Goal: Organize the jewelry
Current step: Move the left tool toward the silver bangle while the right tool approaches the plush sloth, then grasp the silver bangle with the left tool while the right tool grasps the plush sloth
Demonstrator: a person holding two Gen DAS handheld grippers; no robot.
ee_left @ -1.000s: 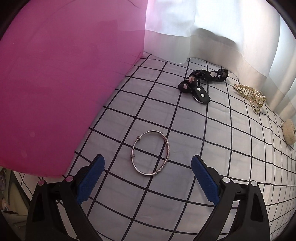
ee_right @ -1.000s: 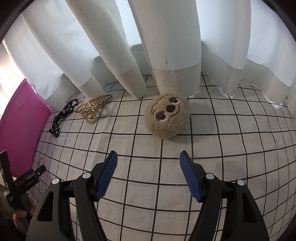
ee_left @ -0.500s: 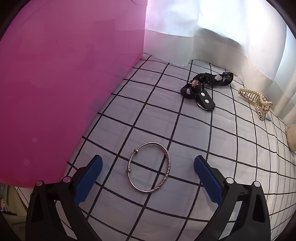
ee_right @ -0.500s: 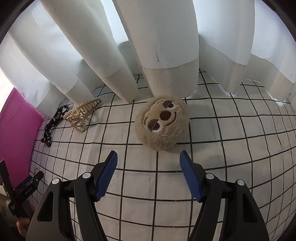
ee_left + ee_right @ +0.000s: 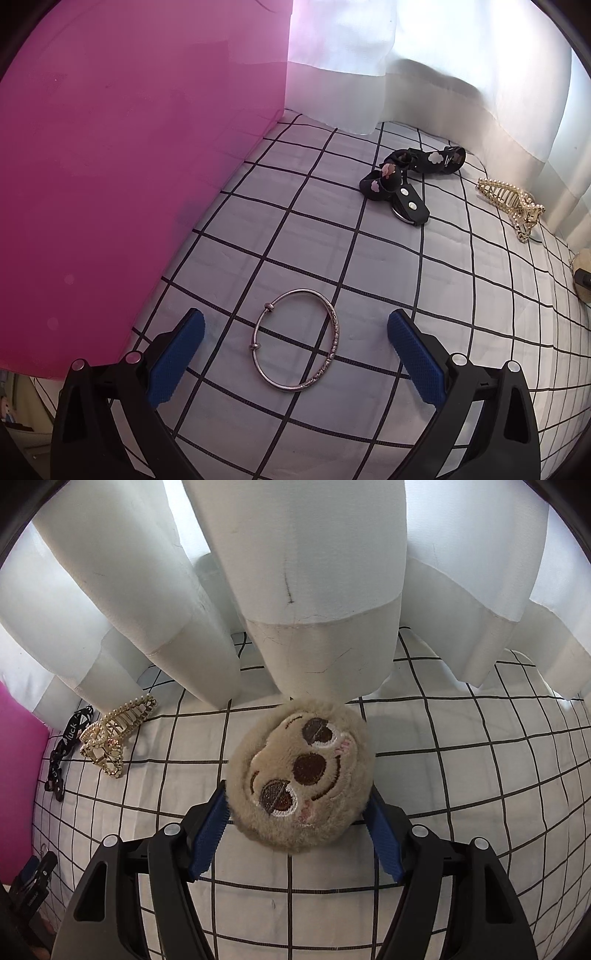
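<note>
Since a second ago the right hand-held gripper (image 5: 297,834) has advanced until its spread blue pads flank the plush sloth face (image 5: 299,775), seemingly touching its sides (not yet squeezing), while the left hand-held gripper (image 5: 295,354), also spread, has closed in on the silver bangle (image 5: 295,339) lying flat on the checked surface (image 5: 461,314). The step looks like approach-to-grasp; next each should close and lift, likely toward the pink box (image 5: 129,166), leaving the black hair clips (image 5: 406,181) and gold claw clip (image 5: 513,205) beyond.

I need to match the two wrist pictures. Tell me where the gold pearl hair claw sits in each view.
Left wrist view: gold pearl hair claw at the far right, by the curtain hem, right of the black hair clips.
Right wrist view: gold pearl hair claw at mid-left, under the curtain folds, the black hair clips just to its left.
Shared landmark: the pink box.
</note>
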